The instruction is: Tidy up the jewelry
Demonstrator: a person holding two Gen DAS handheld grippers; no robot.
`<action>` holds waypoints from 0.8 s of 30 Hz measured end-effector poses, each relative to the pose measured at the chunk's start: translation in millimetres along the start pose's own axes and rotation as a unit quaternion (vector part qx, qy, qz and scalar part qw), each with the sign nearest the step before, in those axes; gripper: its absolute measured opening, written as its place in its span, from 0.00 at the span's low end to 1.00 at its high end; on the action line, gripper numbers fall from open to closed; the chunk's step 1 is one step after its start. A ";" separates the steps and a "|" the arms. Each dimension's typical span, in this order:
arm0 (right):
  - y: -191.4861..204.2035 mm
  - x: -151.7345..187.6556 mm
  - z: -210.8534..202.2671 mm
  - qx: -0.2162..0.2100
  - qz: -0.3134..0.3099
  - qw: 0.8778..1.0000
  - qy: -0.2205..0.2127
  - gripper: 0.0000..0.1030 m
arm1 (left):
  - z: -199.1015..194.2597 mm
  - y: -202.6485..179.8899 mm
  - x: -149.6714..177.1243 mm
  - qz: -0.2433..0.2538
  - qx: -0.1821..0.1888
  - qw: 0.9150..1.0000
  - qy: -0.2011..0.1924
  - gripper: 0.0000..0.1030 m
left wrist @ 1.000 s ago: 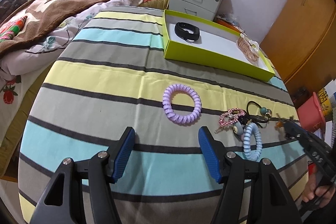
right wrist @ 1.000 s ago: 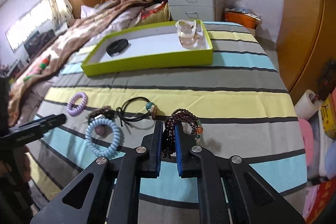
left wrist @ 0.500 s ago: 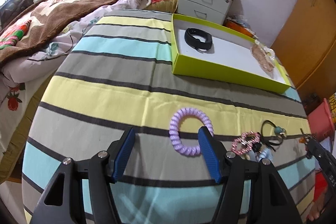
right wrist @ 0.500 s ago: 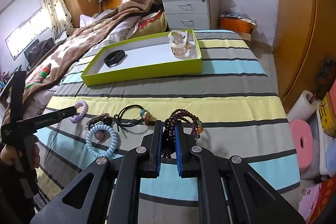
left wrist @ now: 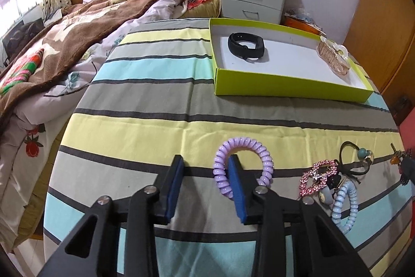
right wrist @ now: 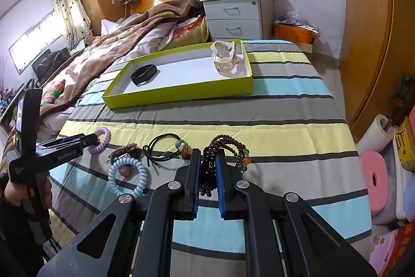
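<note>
Two items lay in the lime-green cardboard tray (left wrist: pixel 285 87). The right gripper (right wrist: pixel 208 168) clamped the dark-red beaded bracelet (right wrist: pixel 225 147); the left gripper (left wrist: pixel 206 174), closing, straddled one side of the lilac spiral hair tie (left wrist: pixel 242 165). Three pieces remained.

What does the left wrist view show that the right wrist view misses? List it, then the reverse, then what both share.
Only the left wrist view: the left gripper from behind, jaws closing, one finger inside the purple coil tie.
Only the right wrist view: the right gripper shut on the dark bead bracelet, and a paper roll beside the bed.
Both: the green box holding a black band, and the blue coil tie.
</note>
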State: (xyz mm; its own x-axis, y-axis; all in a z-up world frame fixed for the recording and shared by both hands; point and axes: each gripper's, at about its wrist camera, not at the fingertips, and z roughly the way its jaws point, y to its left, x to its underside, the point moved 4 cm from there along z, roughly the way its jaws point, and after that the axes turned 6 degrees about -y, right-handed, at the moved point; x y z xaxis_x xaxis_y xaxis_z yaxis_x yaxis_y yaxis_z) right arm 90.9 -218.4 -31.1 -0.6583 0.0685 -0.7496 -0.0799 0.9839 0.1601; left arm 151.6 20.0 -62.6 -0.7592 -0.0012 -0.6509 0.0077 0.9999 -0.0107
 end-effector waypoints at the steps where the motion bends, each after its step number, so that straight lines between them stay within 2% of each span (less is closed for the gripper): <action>1: 0.0 0.1 -0.1 0.000 0.000 1.000 0.000 0.11 | 0.1 -1.4 -0.3 0.002 0.004 1.000 -0.001 0.24; 8: -2.2 0.2 3.8 0.000 0.003 1.000 0.004 0.11 | -1.7 -4.5 -0.9 -0.003 0.013 1.000 -0.003 0.11; 13: -2.5 0.0 4.8 -0.001 0.003 1.000 0.002 0.11 | -5.9 -5.9 0.0 -0.012 0.028 1.000 -0.003 0.10; 24: -1.4 -2.3 1.0 0.000 0.001 1.000 -0.006 0.11 | -23.6 -13.1 -7.8 -0.009 0.035 0.999 -0.022 0.10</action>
State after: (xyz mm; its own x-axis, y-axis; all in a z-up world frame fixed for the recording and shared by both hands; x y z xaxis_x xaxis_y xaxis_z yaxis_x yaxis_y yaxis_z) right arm 93.3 -219.8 -30.2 -0.6495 0.0735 -0.7568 -0.0774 0.9838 0.1619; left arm 142.1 7.3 -39.5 -0.7300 -0.0206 -0.6831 0.0421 0.9963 -0.0751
